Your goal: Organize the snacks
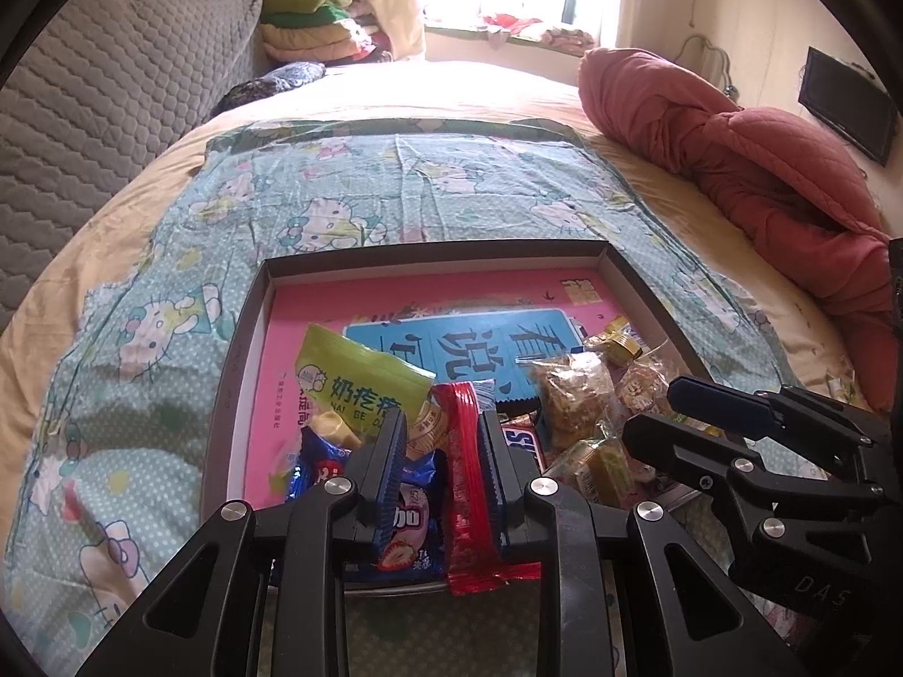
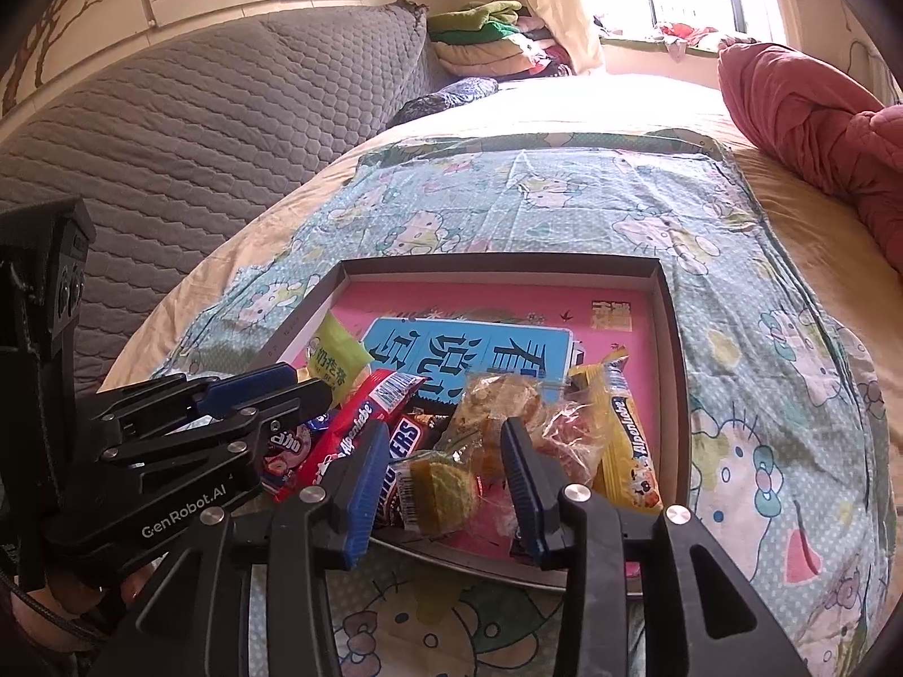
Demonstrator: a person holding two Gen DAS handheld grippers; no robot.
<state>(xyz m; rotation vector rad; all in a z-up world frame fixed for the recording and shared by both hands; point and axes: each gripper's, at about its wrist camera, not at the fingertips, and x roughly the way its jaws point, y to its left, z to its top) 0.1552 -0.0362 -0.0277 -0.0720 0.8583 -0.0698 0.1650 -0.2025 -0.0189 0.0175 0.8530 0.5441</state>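
**Snack tray on bed, both grippers low**

Snacks are heaped in the tray point(image 1: 632, 276) on the cartoon-print sheet point(image 1: 316, 209). The red snack pack point(image 1: 465, 485) is clamped by the left gripper point(image 1: 443, 440). The right gripper point(image 2: 446, 451) stands parted around the clear-wrapped cake point(image 2: 443, 482), pads not pressing.

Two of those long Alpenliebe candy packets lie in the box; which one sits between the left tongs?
The red Alpenliebe candy packet, between the left tongs; the yellow Alpenliebe packet lies apart, by the box's right wall.
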